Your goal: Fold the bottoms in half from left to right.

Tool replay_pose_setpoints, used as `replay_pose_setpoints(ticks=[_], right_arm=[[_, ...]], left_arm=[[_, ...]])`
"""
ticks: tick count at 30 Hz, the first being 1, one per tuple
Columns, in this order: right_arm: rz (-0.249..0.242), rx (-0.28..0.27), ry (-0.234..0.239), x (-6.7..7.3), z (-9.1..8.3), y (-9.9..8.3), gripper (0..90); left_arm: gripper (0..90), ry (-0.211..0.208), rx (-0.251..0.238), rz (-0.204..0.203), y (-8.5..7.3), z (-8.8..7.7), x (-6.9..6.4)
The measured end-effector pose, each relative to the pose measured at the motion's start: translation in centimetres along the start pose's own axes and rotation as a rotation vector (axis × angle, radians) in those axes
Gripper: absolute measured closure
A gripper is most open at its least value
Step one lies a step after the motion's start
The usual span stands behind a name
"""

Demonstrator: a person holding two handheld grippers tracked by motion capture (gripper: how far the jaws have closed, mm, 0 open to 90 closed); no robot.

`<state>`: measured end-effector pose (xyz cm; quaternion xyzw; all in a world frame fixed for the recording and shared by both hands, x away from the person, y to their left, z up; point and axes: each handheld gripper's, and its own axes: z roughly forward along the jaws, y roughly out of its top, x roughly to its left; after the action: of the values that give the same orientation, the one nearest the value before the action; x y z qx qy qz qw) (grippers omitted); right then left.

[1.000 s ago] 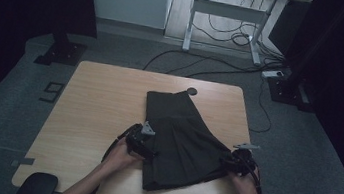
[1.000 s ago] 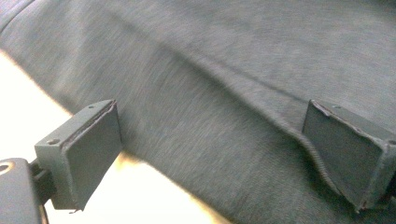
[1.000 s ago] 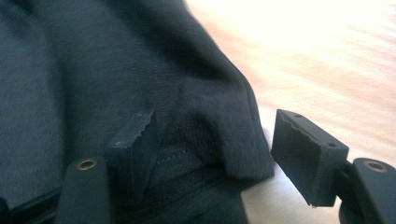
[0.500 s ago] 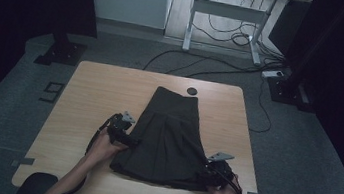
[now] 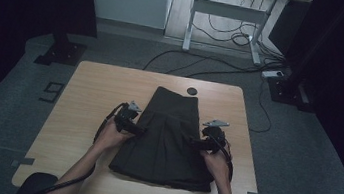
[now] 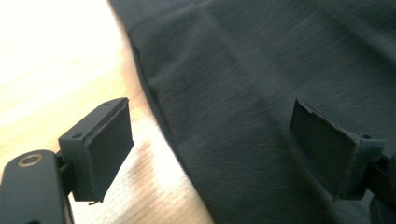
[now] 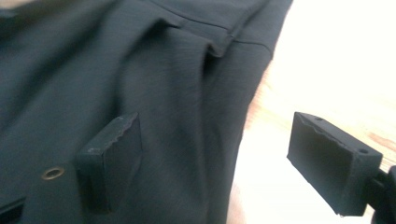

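Skirt [image 5: 167, 137] dark, pleated, flat; left gripper [image 5: 136, 128], right gripper [image 5: 195, 141] jaws spread, straddling edges.

Both claws [image 6: 210, 149] [image 7: 233, 163] spread wide

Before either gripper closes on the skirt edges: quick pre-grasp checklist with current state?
1. Left gripper open: ok.
2. Right gripper open: ok.
3. Left jaws straddle the dark skirt edge, one over the table, one over cloth: ok.
4. Right jaws straddle the opposite edge likewise: ok.
5. Skirt lies flat: mostly, with a pleat fold by the right gripper.
6. Jaws low enough to catch the fabric: cannot tell.
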<state>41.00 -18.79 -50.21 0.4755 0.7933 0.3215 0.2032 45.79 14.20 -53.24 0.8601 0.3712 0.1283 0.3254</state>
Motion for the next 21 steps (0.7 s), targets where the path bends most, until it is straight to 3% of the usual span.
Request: replay_pose_setpoints(ticks=[2,4,7,13,17,21], right_arm=[[0.020,0.030,-0.018,-0.4,1.4,-0.2,17.4],[0.024,0.064,-0.028,-0.7,2.5,-0.7,17.6],[0.020,0.078,-0.039,-1.0,3.2,-1.7,17.6],[0.026,0.055,-0.033,-0.6,2.7,-2.7,21.7],[0.028,0.053,0.002,0.0,2.1,-3.4,23.9],[-0.003,0.065,0.047,1.5,1.1,-4.2,26.4]], left_arm=[[13.0,0.006,0.016,0.005,-0.2,0.4,0.1],[12.8,-0.006,-0.011,-0.035,-0.9,0.6,0.2],[13.0,0.018,-0.014,-0.029,-1.0,0.4,-0.1],[14.0,0.033,-0.011,-0.031,-1.6,-0.1,-0.8],[14.0,0.023,-0.006,-0.031,-2.6,-1.0,-1.2],[14.1,0.024,0.004,-0.008,-4.3,-2.6,-2.4]])
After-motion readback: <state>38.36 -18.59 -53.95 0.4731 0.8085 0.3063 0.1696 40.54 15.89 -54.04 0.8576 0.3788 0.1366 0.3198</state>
